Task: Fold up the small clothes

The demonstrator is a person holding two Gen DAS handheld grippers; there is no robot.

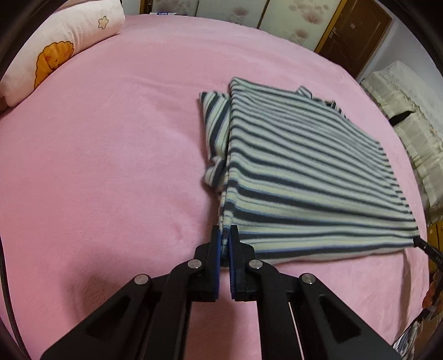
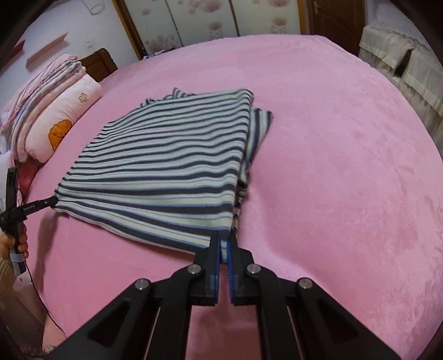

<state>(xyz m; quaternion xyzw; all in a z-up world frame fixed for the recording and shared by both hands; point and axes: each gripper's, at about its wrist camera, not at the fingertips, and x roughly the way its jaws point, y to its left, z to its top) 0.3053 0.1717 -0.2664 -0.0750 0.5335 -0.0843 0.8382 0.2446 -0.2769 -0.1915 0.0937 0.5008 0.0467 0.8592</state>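
A striped garment point(image 1: 304, 166) in dark blue, white and cream lies partly folded on the pink bed point(image 1: 110, 166), with a sleeve tucked under its left side. My left gripper point(image 1: 224, 232) is shut on the garment's near left corner, the cloth pinched between the blue pads. In the right wrist view the same garment point(image 2: 166, 166) spreads to the left, and my right gripper point(image 2: 223, 235) is shut on its near right corner. The right gripper's tip point(image 1: 418, 241) shows at the hem's far end. The left gripper point(image 2: 54, 200) meets the other corner, held by a hand point(image 2: 20, 238).
A pink pillow point(image 1: 55, 55) with an orange print lies at the bed's head, beside a stack of folded bedding point(image 2: 47, 85). Cream-covered furniture point(image 2: 401, 55) stands past the bed's right edge. Flowered wardrobe doors point(image 2: 193, 22) line the far wall. Pink bedspread point(image 2: 346, 166) stretches around the garment.
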